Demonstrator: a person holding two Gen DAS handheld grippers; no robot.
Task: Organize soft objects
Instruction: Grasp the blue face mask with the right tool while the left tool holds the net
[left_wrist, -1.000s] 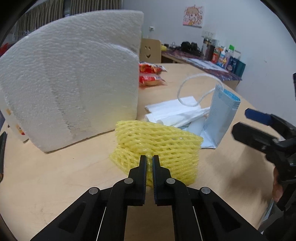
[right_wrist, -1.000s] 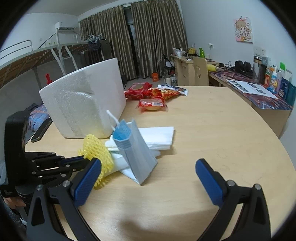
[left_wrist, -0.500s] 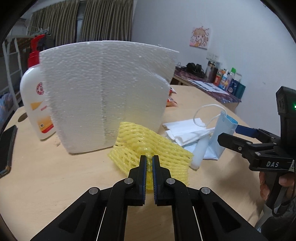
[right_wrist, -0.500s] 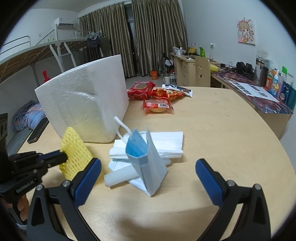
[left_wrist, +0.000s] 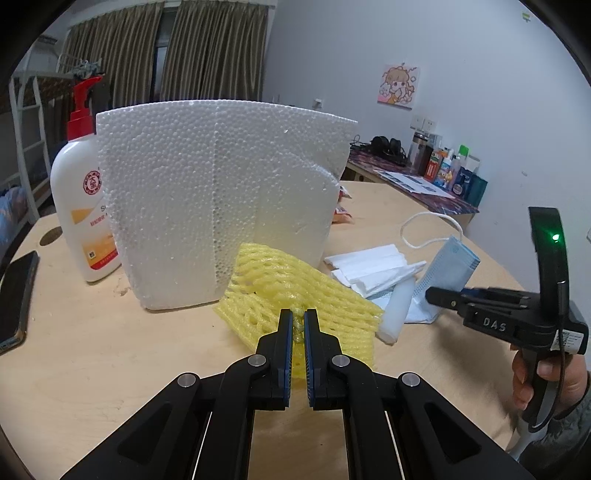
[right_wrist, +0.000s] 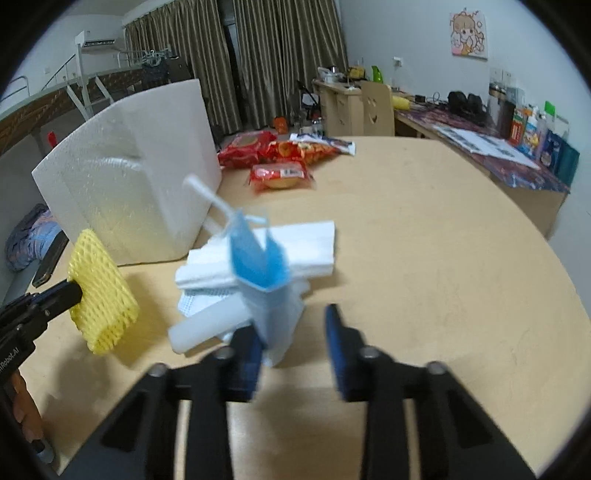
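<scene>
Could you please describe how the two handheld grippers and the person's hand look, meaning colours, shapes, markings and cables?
Both grippers are black linkages with silver pivot pins and flat blue-padded fingers. The left gripper has angular arms. The right gripper, seen from the left wrist camera, carries white letters "DAS", a curved upright piece with a green light, a thin black cable and a white label. The person's bare hand grips its handle, with a grey sleeve cuff below.

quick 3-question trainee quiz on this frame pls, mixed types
1. True or false: the left gripper is shut on the yellow net.
2. The right gripper is: A) open B) shut on the bottle C) out of view.
3. What does the blue mask stand on?

Key: 1 true. 2 A, jaws apart around the mask's lower edge. 3 The white tissues and a white tube on the table.
</scene>
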